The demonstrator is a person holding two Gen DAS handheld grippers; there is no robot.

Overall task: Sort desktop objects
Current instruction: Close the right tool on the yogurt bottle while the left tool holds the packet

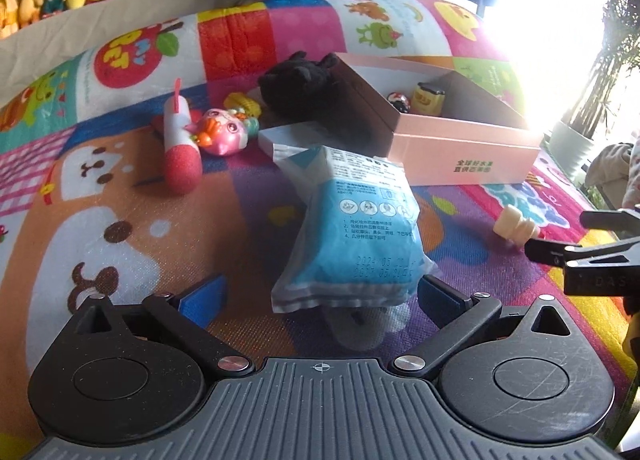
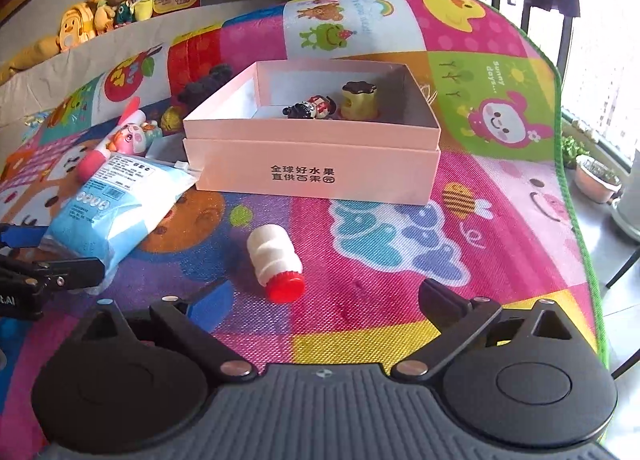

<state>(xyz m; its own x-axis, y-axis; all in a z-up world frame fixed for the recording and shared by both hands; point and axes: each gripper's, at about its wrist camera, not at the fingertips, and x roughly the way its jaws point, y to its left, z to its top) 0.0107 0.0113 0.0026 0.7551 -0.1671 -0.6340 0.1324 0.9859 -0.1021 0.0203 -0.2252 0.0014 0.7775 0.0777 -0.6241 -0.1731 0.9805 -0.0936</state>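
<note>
A bright play mat (image 2: 360, 244) with cartoon animals covers the surface, and soft toys (image 2: 116, 0) sit in a row by the far wall.

The left tongs (image 1: 320, 296) are wide apart. A soft blue and white packet (image 1: 352, 228) lies between their blue pads (image 1: 204, 294), with its near end right by the tips. It looks puffy and crinkly, like a plastic bag. Its long side runs away from the tongs toward the pink box (image 1: 460, 148). I cannot tell if a pad touches it.

The right tongs (image 2: 320, 300) are apart too, with nothing pinched. Just ahead of them, a bit to the left, a small white bottle (image 2: 272, 256) lies on its side. It has bumpy rings and a shiny red cap. The cap points back at the tongs and the bottom points to the box.

Farther ahead stands the pink cardboard box (image 2: 316, 168), square and open on top. Inside it sit a little toy figure (image 2: 312, 108) and a yellow pot with a dark lid (image 2: 358, 100).

Left of the box lie a pink and white foam stick (image 1: 180, 148), a round pink toy (image 1: 222, 130) and a black fuzzy plush (image 1: 300, 84).
</note>
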